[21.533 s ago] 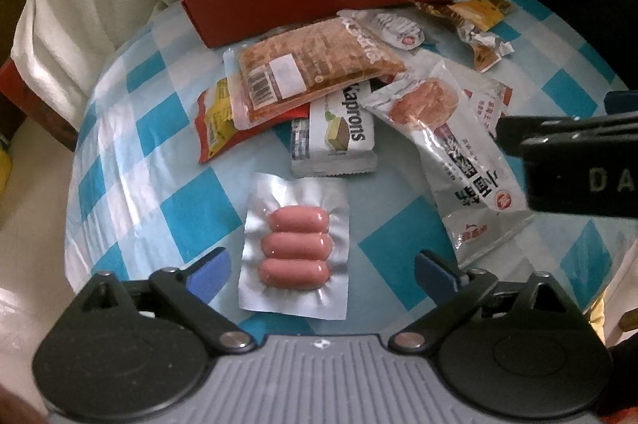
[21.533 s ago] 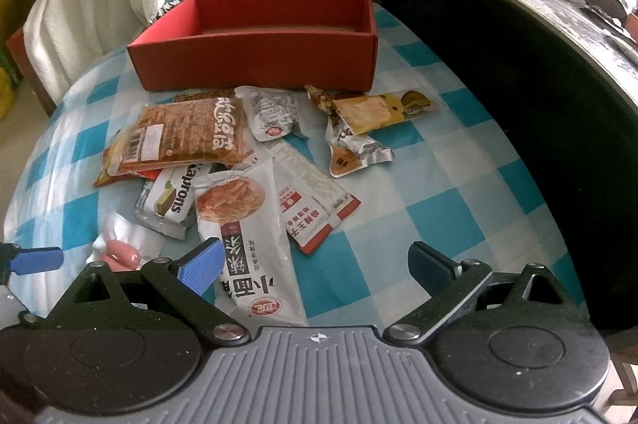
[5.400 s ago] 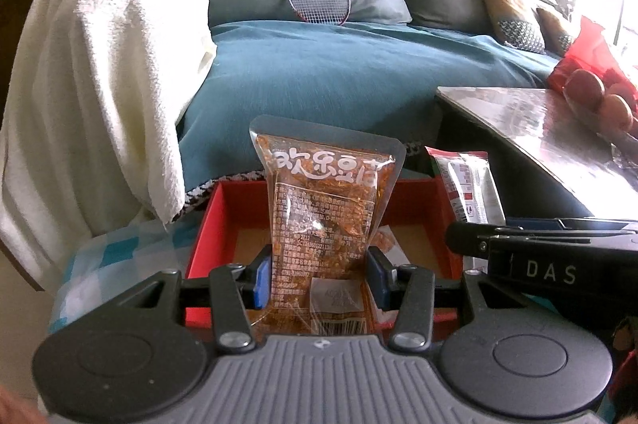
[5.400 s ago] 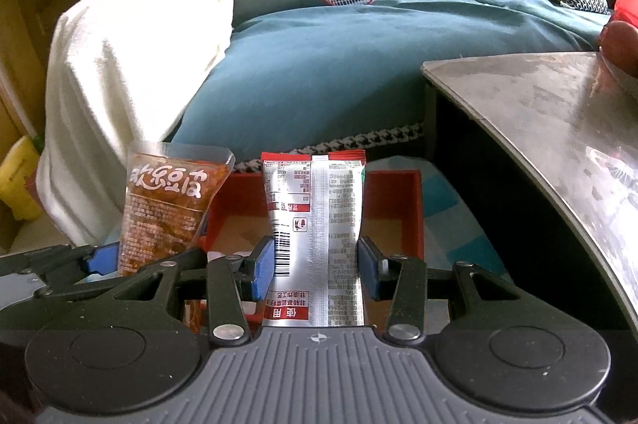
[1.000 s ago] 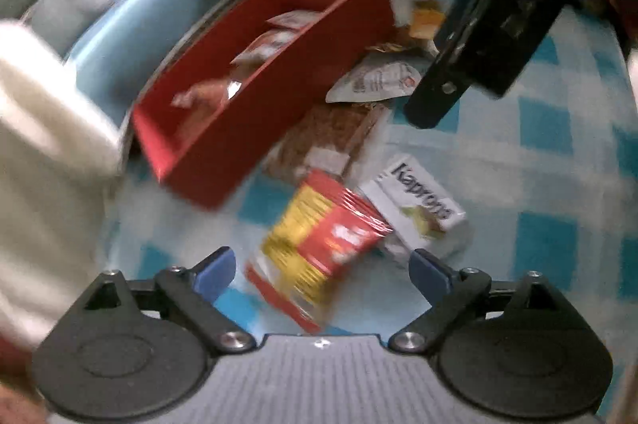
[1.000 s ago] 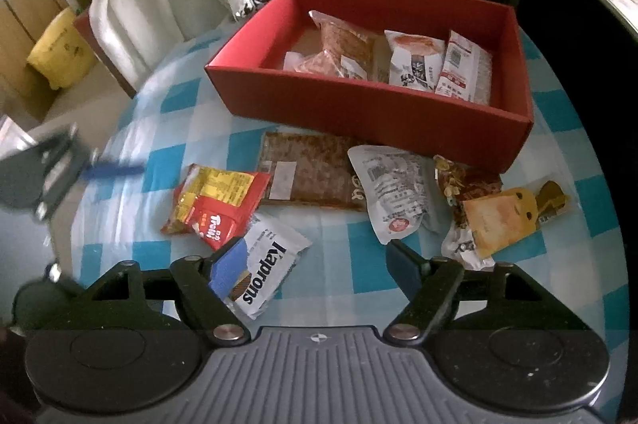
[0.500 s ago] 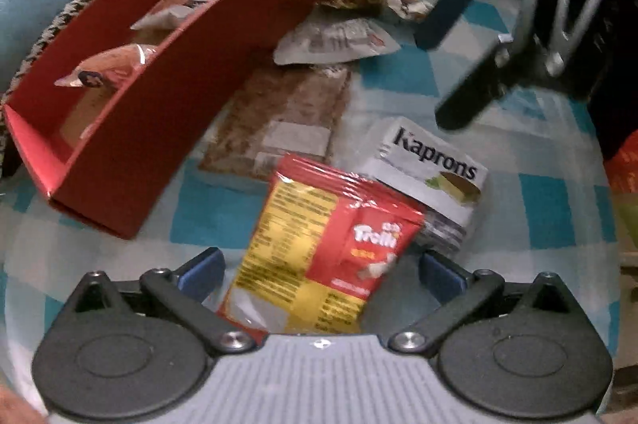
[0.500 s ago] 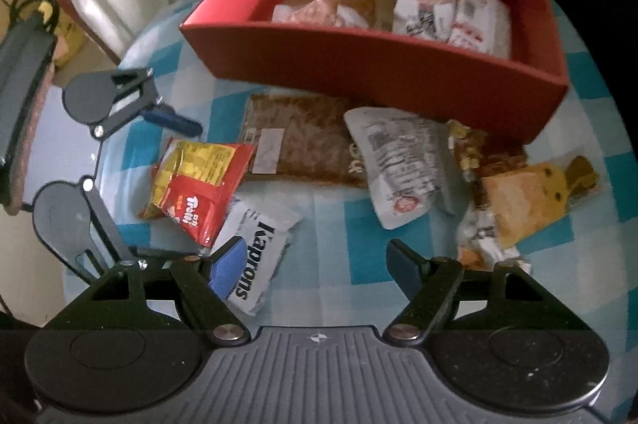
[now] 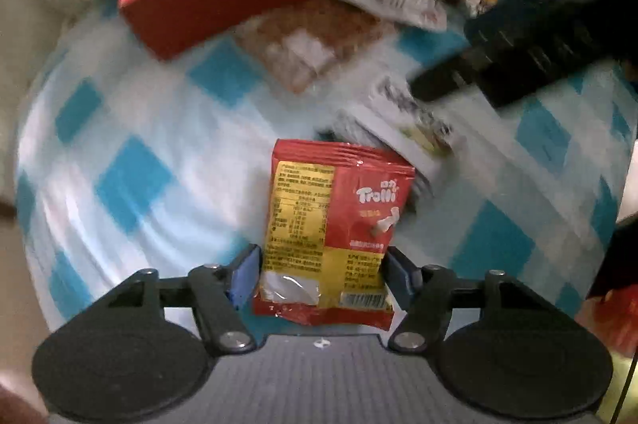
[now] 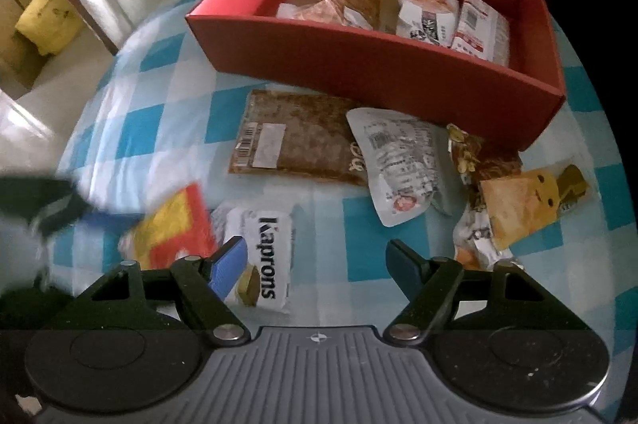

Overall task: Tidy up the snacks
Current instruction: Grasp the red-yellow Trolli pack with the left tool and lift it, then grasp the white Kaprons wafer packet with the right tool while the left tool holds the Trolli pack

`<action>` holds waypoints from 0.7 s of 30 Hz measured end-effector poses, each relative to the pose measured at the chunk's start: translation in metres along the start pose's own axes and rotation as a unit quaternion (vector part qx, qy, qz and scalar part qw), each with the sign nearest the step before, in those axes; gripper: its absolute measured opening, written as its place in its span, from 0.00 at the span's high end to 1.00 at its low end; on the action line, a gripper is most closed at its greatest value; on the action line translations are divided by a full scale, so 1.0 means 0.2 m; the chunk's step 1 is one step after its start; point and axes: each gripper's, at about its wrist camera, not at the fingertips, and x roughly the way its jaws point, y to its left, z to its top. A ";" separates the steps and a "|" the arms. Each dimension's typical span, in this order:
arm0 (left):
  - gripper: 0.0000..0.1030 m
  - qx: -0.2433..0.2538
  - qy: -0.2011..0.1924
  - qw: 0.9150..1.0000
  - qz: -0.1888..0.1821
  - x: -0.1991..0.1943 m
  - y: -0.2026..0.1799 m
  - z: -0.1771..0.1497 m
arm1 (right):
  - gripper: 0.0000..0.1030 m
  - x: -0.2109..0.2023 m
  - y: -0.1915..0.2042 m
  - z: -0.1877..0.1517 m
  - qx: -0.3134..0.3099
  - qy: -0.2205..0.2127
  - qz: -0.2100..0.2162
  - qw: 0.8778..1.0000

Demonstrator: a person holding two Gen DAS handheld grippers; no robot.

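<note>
Left gripper (image 9: 323, 266) pointing steeply down over a table under a blue-and-white checked cloth (image 9: 131, 185), blue pads pressed against both side edges of a red and yellow foil snack packet (image 9: 339, 224), jaws having just closed in on it. Printed in white on the packet's red panel: "Trolli"; on the yellow panel, a block of small print too fine to read, plus a barcode near the lower edge. Seen from the right wrist camera as a motion-smeared red and yellow shape (image 10: 179, 228) at the left, with the left gripper a dark blur beside it.

Right gripper (image 10: 317, 264) released, jaws standing wide with nothing pinched, hanging over a white wafer wrapper (image 10: 263, 256) lettered "Kaprons" in black, its left pad overlapping the wrapper's corner in view; contact not clear. Same wrapper just behind the Trolli packet in the left view, blurred (image 9: 402, 125).

Beyond, lying flat on the cloth: a clear brown snack pack with a white barcode sticker (image 10: 295, 137), a white pouch with a barcode and a round red logo (image 10: 398, 165) overlapping its right edge, and a yellow-orange crumpled wrapper (image 10: 522, 205) further right, text unreadable.

Open red cardboard box (image 10: 379, 65) at the far side of the table, holding a clear brownish bag (image 10: 347, 1), a white packet picturing a round orange snack (image 10: 426, 13) and a red-and-white packet with a barcode (image 10: 478, 25), propped side by side
</note>
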 end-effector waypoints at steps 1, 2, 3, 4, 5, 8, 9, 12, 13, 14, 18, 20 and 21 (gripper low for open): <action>0.41 -0.013 -0.004 1.000 0.012 -0.01 -0.02 -0.02 | 0.21 0.01 0.00 0.00 0.007 0.001 0.002 1.000; 0.40 -0.021 -0.013 0.999 0.026 -0.01 -0.03 -0.04 | 0.21 0.02 0.00 0.00 0.008 0.006 0.006 1.000; 0.40 -0.032 -0.015 0.999 0.038 -0.02 -0.04 -0.05 | 0.21 0.04 0.02 -0.01 0.005 0.010 0.006 1.000; 0.38 -0.052 -0.013 0.998 0.045 -0.03 -0.03 -0.05 | 0.21 0.06 0.03 -0.02 0.002 0.014 0.002 1.000; 0.37 -0.073 -0.012 0.996 0.043 -0.03 -0.02 -0.04 | 0.21 0.08 0.05 -0.02 -0.004 0.020 -0.001 1.000; 0.34 -0.106 -0.036 0.991 0.074 -0.06 -0.03 -0.08 | 0.20 0.12 0.11 -0.04 -0.020 0.022 -0.001 1.000; 0.34 -0.113 -0.044 0.988 0.093 -0.07 -0.04 -0.09 | 0.20 0.13 0.13 -0.03 -0.024 0.019 0.002 1.000; 0.34 -0.109 -0.059 0.984 0.129 -0.07 -0.07 -0.11 | 0.19 0.15 0.18 -0.02 -0.035 0.009 0.001 0.999; 0.34 -0.104 -0.059 0.984 0.128 -0.04 -0.09 -0.08 | 0.19 0.16 0.20 -0.01 -0.037 0.012 0.002 0.999; 0.34 -0.093 -0.059 0.985 0.131 -0.02 -0.10 -0.07 | 0.17 0.18 0.21 -0.01 -0.040 0.018 0.004 0.999; 0.36 -0.080 -0.066 0.985 0.137 -0.03 -0.11 -0.08 | 0.19 0.21 0.27 0.00 -0.058 0.009 -0.018 0.998; 0.36 -0.064 -0.069 0.985 0.145 -0.02 -0.12 -0.08 | 0.22 0.21 0.28 -0.01 -0.077 0.005 -0.031 0.997; 0.38 -0.056 -0.071 0.985 0.148 -0.02 -0.14 -0.08 | 0.29 0.21 0.27 -0.01 -0.079 0.004 -0.031 0.996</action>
